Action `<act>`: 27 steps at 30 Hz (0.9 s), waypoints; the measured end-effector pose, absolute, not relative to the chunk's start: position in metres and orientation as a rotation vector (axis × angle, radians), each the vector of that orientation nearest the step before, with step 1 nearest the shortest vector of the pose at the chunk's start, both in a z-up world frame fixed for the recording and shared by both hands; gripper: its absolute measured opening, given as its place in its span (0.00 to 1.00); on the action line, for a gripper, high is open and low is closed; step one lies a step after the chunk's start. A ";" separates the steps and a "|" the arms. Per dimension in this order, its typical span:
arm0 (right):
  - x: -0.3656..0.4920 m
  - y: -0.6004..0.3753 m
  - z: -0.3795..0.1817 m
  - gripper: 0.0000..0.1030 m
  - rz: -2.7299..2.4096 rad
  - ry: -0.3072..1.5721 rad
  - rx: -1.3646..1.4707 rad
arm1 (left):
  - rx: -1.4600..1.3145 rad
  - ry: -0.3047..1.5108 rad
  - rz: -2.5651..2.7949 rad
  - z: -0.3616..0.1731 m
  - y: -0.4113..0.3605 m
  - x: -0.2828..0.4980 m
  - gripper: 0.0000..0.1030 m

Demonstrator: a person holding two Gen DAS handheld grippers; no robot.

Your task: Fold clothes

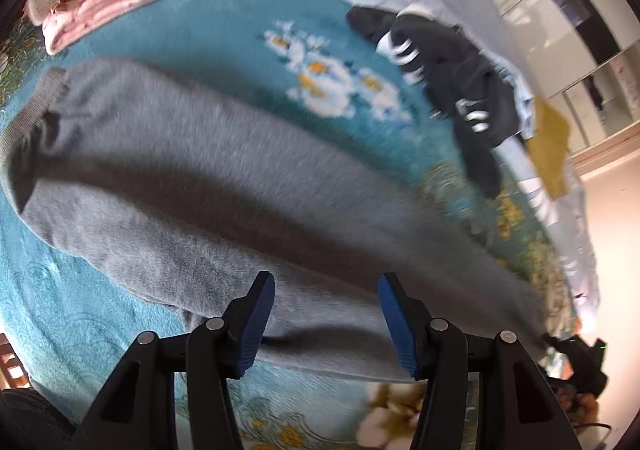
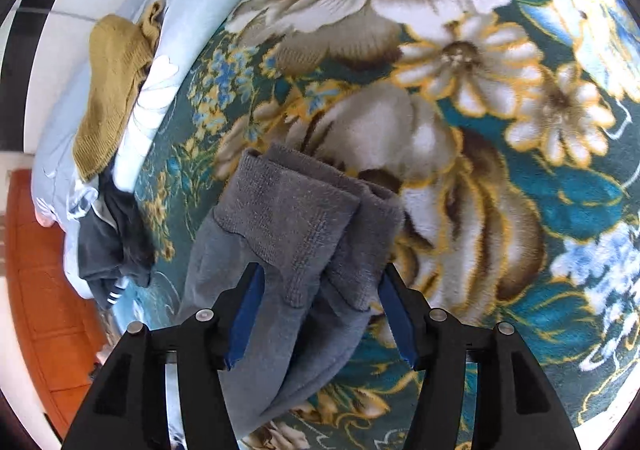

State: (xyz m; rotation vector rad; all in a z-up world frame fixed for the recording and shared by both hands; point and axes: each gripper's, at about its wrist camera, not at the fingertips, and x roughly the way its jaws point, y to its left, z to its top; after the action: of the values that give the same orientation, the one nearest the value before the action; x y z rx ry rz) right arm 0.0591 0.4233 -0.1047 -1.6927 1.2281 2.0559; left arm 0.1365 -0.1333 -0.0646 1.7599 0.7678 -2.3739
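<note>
Grey trousers [image 1: 224,186] apparently lie free between parted tongs [image 2: 320,314].

The left gripper [image 1: 326,320] is built of matte black plastic: two angular, wedge-shaped fingers [image 1: 248,324], each lined on its inner face with a blue ribbed pad. Each side carries two round silver screw heads, one near the pad and one further out on the black linkage arm. Triangular recesses are cut into the outer arms.

The right gripper [image 2: 320,316] has the same make: black angular fingers [image 2: 240,320], blue ribbed pads on the inner faces, two silver round screws per side, and triangular cut-outs in the outer black arms.
</note>
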 end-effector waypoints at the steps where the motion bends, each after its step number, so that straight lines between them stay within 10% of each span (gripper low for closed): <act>1: 0.057 0.420 -0.105 0.58 2.063 1.211 -1.702 | 1.788 0.755 -2.334 -0.073 -0.134 0.138 0.57; 13: 0.056 0.423 -0.112 0.58 2.034 1.182 -1.666 | 1.778 1.298 -2.096 -0.104 -0.178 0.179 0.57; 18: 0.049 0.411 -0.100 0.19 2.063 1.103 -1.651 | 1.696 1.531 -2.056 -0.112 -0.192 0.191 0.57; 27: 0.035 0.325 -0.021 0.15 2.445 0.876 -1.593 | 1.661 1.572 -2.128 -0.093 -0.201 0.205 0.58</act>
State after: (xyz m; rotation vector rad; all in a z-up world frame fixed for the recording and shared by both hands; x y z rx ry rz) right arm 0.0349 0.3250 -0.0212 -1.5932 0.8758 2.4449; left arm 0.2054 -0.2005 -0.0930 1.6614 1.5715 -2.1279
